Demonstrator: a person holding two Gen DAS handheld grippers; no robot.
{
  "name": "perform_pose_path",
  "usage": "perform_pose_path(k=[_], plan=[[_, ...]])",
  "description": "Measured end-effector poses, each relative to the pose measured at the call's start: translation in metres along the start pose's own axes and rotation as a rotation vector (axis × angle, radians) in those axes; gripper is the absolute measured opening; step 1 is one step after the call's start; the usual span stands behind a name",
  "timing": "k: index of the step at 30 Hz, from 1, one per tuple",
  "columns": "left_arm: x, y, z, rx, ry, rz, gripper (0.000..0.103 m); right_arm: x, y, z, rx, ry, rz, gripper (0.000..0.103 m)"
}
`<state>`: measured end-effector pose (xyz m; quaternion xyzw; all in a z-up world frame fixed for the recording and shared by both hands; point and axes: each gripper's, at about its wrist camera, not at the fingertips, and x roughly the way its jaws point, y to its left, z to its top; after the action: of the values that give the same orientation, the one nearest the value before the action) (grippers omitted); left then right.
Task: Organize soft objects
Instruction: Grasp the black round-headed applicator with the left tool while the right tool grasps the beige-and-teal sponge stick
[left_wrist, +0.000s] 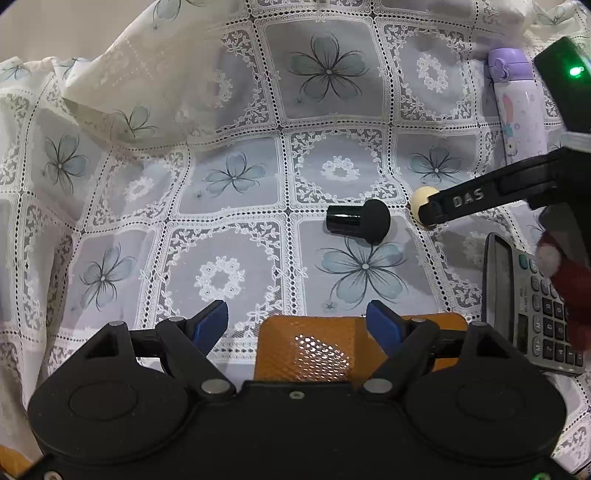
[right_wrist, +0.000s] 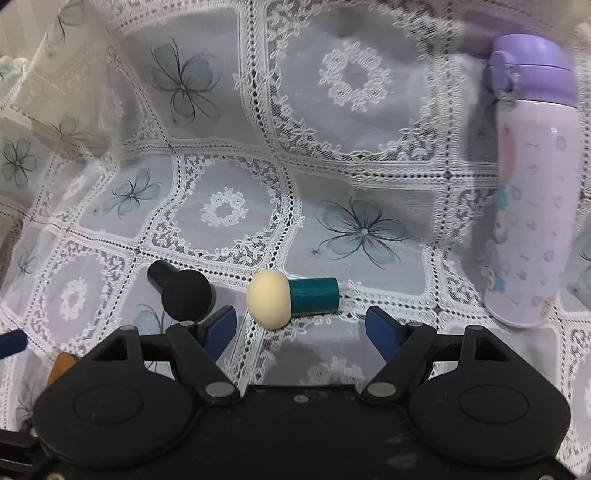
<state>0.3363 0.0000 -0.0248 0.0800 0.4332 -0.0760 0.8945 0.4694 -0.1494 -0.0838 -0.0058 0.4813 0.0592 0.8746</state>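
While the cream sponge (right_wrist: 266, 298) lies sideways: it sits just ahead
Right claw (right_wrist: 301, 328): nearer, wide, empty
Left claw (left_wrist: 297, 321): wide, empty

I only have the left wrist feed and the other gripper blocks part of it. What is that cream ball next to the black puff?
Observer: It is the head of a cream sponge puff with a teal handle, lying on its side.
Operator: Is the right gripper holding it?
Observer: No, the right gripper is open, with the puff lying just ahead of its fingers.
Operator: Does it touch the black puff?
Observer: No, the black puff lies apart, with lace cloth between them.
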Motion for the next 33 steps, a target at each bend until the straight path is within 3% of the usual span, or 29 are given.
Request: perform_pose_path(k=[9,13,27,33], plan=[[0.006,0.003,0.005,0.030,-0.006,0.015,0.080,0.022,0.010,0.006,-0.018,0.016,0.002,0.076],[0.008,0.002,0.009,0.044,-0.001,0.006,0.080,0.025,0.012,0.006,-0.042,0.004,-0.006,0.059],[0.034,-0.019,0.044,0.167,-0.004,-0.120,0.082,-0.013,-0.030,0.001,0.076,-0.030,0.003,0.058],[0.055,-0.034,0.056,0.216,-0.017,-0.134,0.082,-0.026,-0.050,-0.008,0.126,-0.038,-0.008,0.058]])
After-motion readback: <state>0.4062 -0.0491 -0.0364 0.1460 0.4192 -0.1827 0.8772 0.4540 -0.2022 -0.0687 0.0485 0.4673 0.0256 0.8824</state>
